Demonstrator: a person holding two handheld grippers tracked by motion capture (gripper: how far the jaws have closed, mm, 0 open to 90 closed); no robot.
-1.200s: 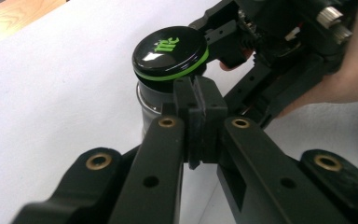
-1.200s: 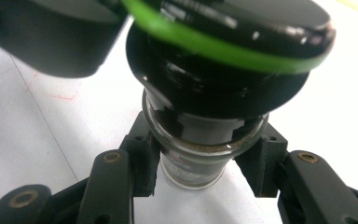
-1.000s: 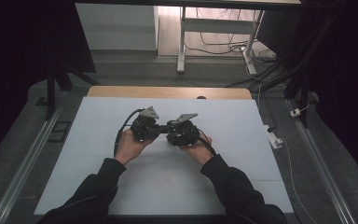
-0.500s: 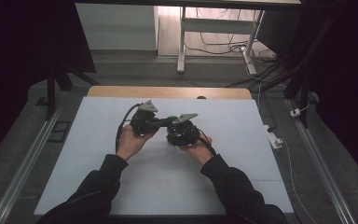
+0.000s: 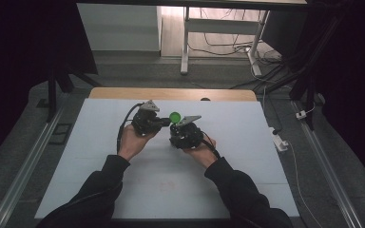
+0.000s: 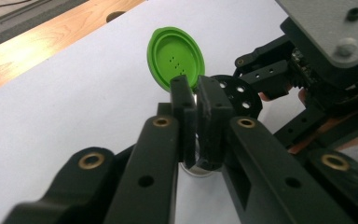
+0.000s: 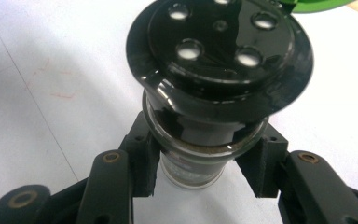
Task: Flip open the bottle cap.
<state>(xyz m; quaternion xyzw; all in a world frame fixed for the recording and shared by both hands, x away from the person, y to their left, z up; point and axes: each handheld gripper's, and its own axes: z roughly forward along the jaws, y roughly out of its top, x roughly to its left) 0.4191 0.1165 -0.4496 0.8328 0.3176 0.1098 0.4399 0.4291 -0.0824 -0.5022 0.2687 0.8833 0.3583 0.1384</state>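
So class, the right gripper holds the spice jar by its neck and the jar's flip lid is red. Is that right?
Not quite: the flip lid is green, as the left gripper view shows. The right gripper does hold the spice jar by its neck.

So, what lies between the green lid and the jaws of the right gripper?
The jar's black shaker top, with holes, lies between the green lid and the right gripper, as the right gripper view shows.

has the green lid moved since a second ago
Yes. The green lid now stands flipped open between the two tools, above the white table; a second ago no green showed there. The right tool holds the jar.
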